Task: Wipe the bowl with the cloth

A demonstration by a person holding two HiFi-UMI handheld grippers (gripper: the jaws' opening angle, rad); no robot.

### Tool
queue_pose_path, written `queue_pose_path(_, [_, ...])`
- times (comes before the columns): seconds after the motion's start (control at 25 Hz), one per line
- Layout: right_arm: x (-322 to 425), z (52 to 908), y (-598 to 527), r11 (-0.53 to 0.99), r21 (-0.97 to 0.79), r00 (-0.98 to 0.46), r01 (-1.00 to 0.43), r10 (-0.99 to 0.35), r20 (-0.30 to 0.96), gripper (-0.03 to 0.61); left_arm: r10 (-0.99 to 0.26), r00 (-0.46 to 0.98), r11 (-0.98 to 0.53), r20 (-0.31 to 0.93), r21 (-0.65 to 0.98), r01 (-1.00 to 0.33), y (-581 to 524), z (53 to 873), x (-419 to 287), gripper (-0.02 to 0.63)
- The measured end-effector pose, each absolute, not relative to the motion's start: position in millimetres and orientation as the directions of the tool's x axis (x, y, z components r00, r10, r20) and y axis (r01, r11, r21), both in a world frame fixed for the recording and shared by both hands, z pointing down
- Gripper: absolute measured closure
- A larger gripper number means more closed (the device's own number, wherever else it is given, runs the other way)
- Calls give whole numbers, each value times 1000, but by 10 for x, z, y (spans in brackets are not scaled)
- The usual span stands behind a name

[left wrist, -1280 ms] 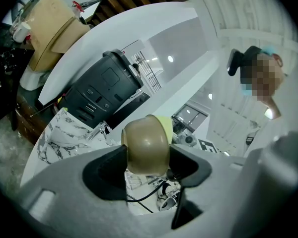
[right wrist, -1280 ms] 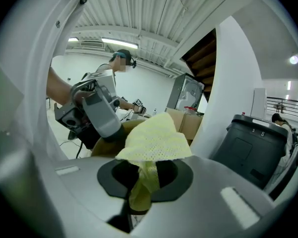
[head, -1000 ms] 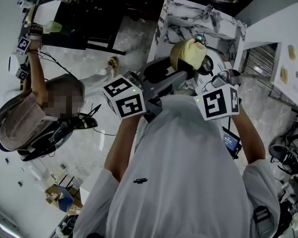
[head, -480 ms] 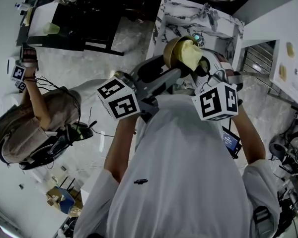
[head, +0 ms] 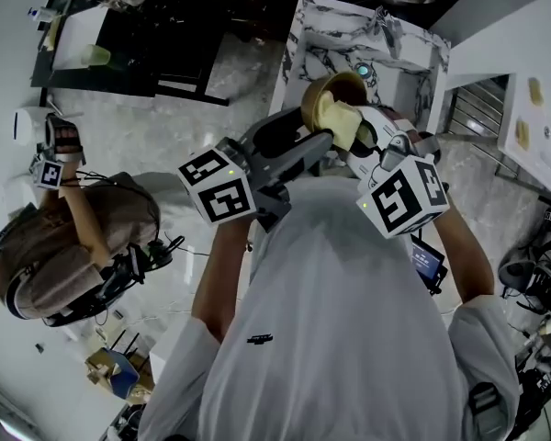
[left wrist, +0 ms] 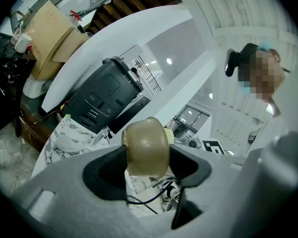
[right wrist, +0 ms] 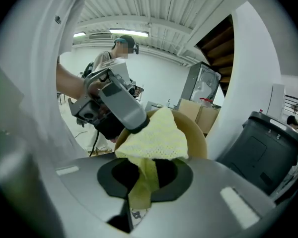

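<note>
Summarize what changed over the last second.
The right gripper dragged the cloth toward the near rim of the bowl, uncovering its inside. The bystander at left lowered an arm. Unchanged: left gripper clamps the bowl, right the cloth.

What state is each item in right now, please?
bowl: lifted in the air, tipped on its side.
yellow cloth: bunched, pressed into the bowl's opening.
left gripper: shut on the bowl.
right gripper: shut on the yellow cloth.
</note>
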State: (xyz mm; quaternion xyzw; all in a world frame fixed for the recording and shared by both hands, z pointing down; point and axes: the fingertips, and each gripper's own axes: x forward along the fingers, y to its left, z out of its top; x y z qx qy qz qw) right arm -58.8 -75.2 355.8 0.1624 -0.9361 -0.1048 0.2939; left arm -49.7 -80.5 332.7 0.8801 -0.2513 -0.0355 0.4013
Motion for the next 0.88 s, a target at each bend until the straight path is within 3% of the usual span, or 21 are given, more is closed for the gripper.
queue_pose_path(0.24, [-638, 3403, -859, 920, 294, -811, -261, -374, 451, 538, -459, 880, -561, 125, 728, -395, -756, 3294, -510, 347])
queue_pose_path(0.56, [-516, 3506, -1085, 874, 330, -730, -357, -482, 485, 538, -487, 865, -558, 120, 719, -414, -761, 3276, -541, 347])
queue_pose_path(0.88, [-453, 3641, -990, 892, 262, -735, -367, -451, 507, 538, -508, 852, -555, 124, 710, -434, -849, 3280, -547, 347])
